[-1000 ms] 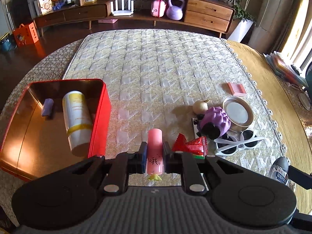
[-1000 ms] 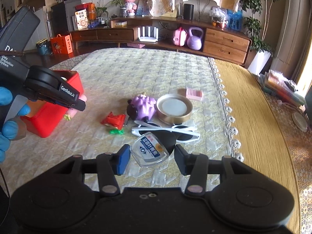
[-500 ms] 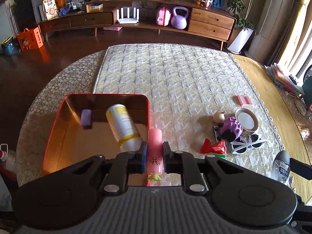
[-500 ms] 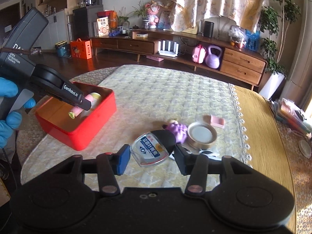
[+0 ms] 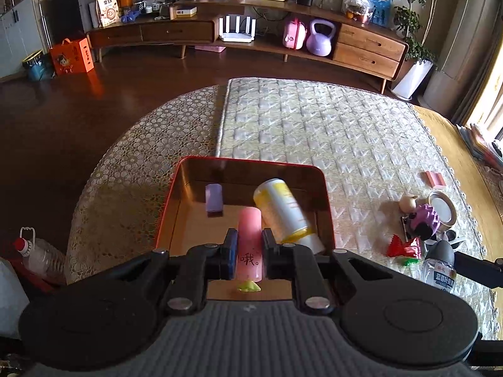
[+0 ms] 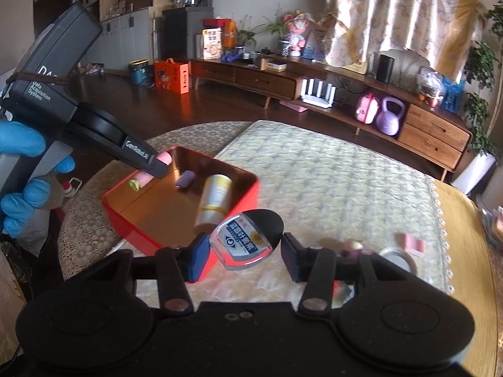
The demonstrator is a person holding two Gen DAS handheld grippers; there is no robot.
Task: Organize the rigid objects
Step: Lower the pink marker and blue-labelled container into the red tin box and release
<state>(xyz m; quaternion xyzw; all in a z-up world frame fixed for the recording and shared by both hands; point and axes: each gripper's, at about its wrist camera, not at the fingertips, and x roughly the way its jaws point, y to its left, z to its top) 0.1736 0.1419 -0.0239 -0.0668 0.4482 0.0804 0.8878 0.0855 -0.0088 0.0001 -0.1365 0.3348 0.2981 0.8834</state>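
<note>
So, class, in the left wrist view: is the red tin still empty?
No. The red tin already holds a small purple block and a yellow-and-white bottle lying on its side.

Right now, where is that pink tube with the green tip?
The pink tube is clamped in the left tool, held above the red box, beside the yellow-and-white bottle lying inside.

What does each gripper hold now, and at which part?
Left gripper: the pink tube, clamped near its green-tipped end. Right gripper: a small bottle, gripped across its clear labelled body.
</note>
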